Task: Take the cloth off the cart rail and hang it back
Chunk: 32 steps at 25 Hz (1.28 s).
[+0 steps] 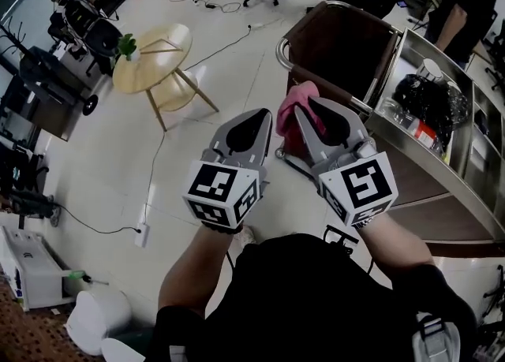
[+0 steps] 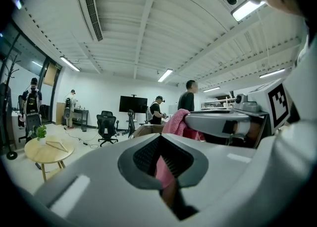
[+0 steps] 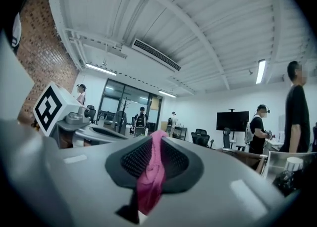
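Cloth clamped by both left tool and right tool, beside cart

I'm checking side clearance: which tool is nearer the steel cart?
Right. The right tool, gripping the pink cloth, is just beside the steel cart; the left tool, also on the cloth, is farther out over the floor.

soft pink cloth, shiny metal cart, glossy floor.
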Each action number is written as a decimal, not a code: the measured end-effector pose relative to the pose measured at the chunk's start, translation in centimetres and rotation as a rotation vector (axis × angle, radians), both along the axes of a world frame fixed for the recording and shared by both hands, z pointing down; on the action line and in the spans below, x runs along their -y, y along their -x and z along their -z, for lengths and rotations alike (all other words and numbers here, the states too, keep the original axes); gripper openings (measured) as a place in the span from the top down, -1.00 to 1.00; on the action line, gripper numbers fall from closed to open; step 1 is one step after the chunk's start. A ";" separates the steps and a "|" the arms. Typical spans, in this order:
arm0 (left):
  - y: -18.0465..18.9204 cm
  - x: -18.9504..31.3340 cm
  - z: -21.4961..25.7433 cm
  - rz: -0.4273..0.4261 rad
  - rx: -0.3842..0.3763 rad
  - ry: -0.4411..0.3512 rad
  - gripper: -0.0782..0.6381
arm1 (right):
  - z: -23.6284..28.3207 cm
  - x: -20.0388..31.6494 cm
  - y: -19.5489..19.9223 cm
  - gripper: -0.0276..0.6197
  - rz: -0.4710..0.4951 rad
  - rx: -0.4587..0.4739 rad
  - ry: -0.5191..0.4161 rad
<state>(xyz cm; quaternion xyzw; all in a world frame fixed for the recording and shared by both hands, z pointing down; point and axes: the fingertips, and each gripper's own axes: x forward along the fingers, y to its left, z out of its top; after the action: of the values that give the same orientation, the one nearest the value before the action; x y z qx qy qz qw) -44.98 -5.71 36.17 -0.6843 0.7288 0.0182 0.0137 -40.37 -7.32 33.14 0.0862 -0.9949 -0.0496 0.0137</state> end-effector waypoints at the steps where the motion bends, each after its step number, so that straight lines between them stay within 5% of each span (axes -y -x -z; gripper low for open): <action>1: 0.7 -0.2 0.1 -0.012 0.001 0.001 0.78 | 0.1 -0.2 0.6 0.76 -0.013 0.001 0.001; 9: 6.4 -3.0 1.6 -0.140 0.006 0.004 0.78 | 1.5 -3.6 6.0 0.76 -0.146 0.006 0.003; 14: 9.3 -4.4 2.3 -0.226 0.004 -0.001 0.78 | 3.8 -4.9 9.3 0.76 -0.202 0.130 -0.106; 22: 11.7 -5.9 2.9 -0.292 0.001 -0.006 0.78 | 4.9 -6.5 11.7 0.76 -0.268 0.116 -0.111; 26: 12.3 -5.4 3.6 -0.316 -0.007 -0.011 0.78 | 4.6 -6.5 12.0 0.76 -0.312 0.015 -0.038; 32: 13.8 -3.7 3.7 -0.339 -0.004 -0.013 0.78 | 6.9 -4.4 13.6 0.76 -0.317 0.132 -0.131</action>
<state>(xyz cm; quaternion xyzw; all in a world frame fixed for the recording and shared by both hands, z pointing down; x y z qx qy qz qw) -58.82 -2.05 32.43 -0.7973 0.6028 0.0266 0.0134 -53.98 -2.96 26.28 0.2458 -0.9623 -0.1058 -0.0497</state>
